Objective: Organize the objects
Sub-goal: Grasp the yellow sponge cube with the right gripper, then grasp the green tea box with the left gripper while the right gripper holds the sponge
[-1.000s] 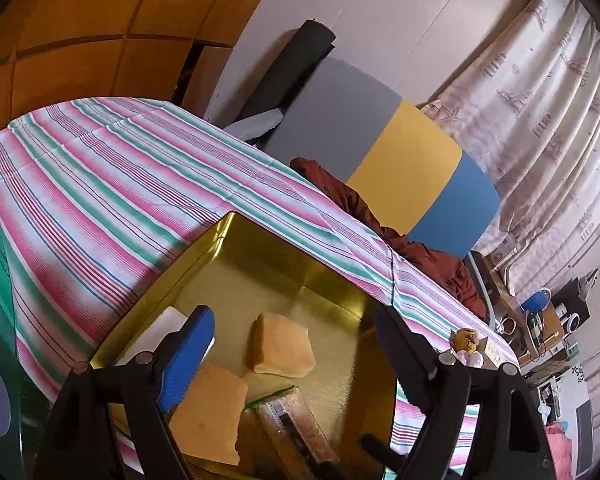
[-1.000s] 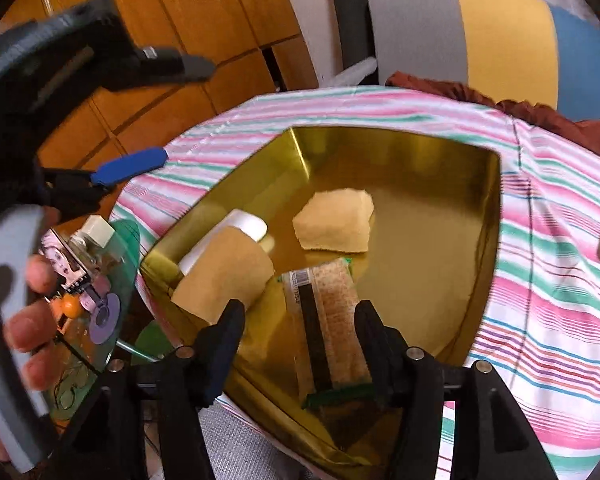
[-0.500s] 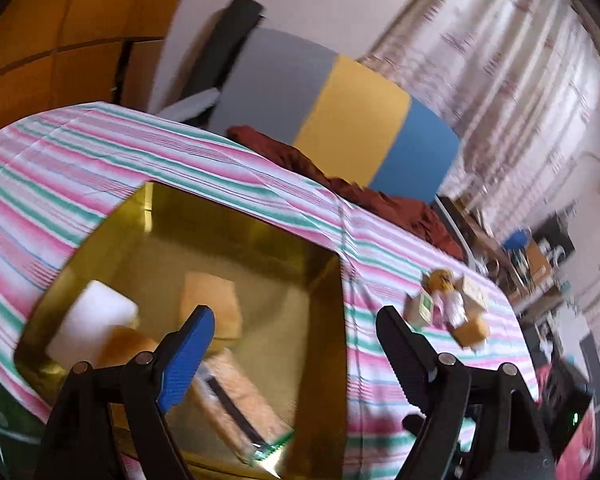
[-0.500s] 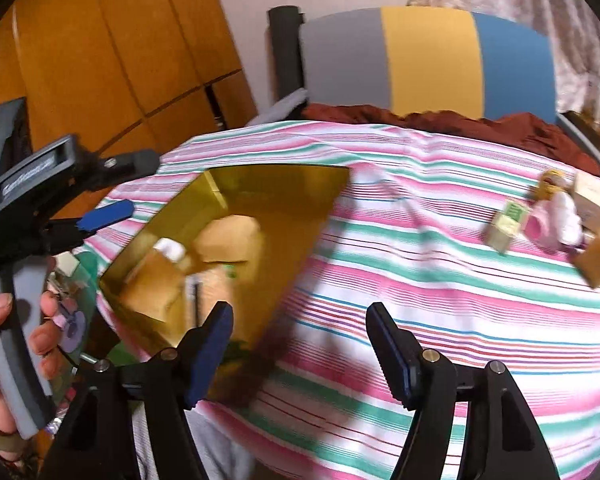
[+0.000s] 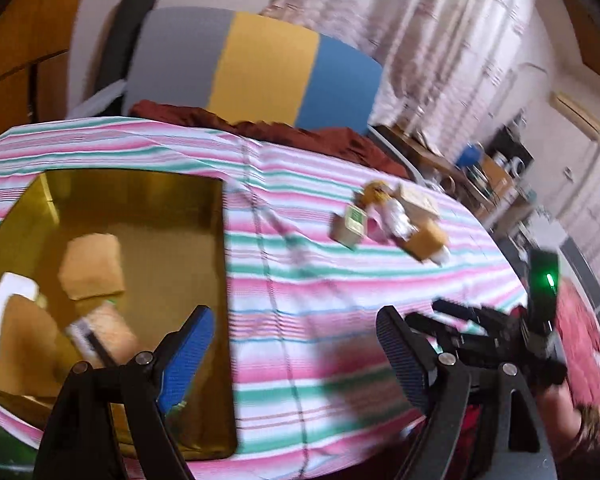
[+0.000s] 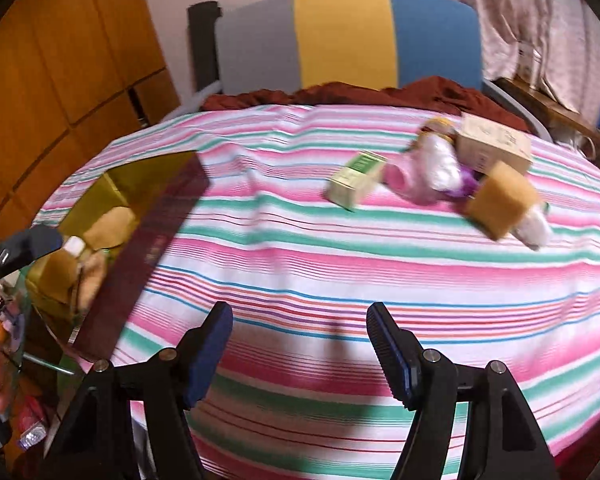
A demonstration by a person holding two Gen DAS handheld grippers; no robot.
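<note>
Both wrist views have swung rightward since a second ago: the gold tray (image 5: pixel 140 196), which filled both views then, now sits at the left, and a cluster of loose items has come into sight across the striped tablecloth (image 6: pixel 340 264).

Behind the table stands a chair back (image 6: pixel 348 36) in grey, yellow and blue, with a dark red cloth (image 6: pixel 340 94) draped at its base.

The tray holds tan sponge-like pieces (image 5: pixel 92 264) and a wrapped packet (image 5: pixel 108 332); motion blur hides finer detail.

Well apart from it, at the table's far right, lie a cream box (image 6: pixel 494 144), a tan block (image 6: pixel 500 198), a pink item (image 6: pixel 408 178) and a small green carton (image 6: pixel 356 178), bunched together.

The left gripper (image 5: pixel 296 356) is spread wide and empty, hovering over the tray's right edge. The right gripper (image 6: pixel 300 356) is likewise spread and empty, above bare cloth, short of the cluster.
</note>
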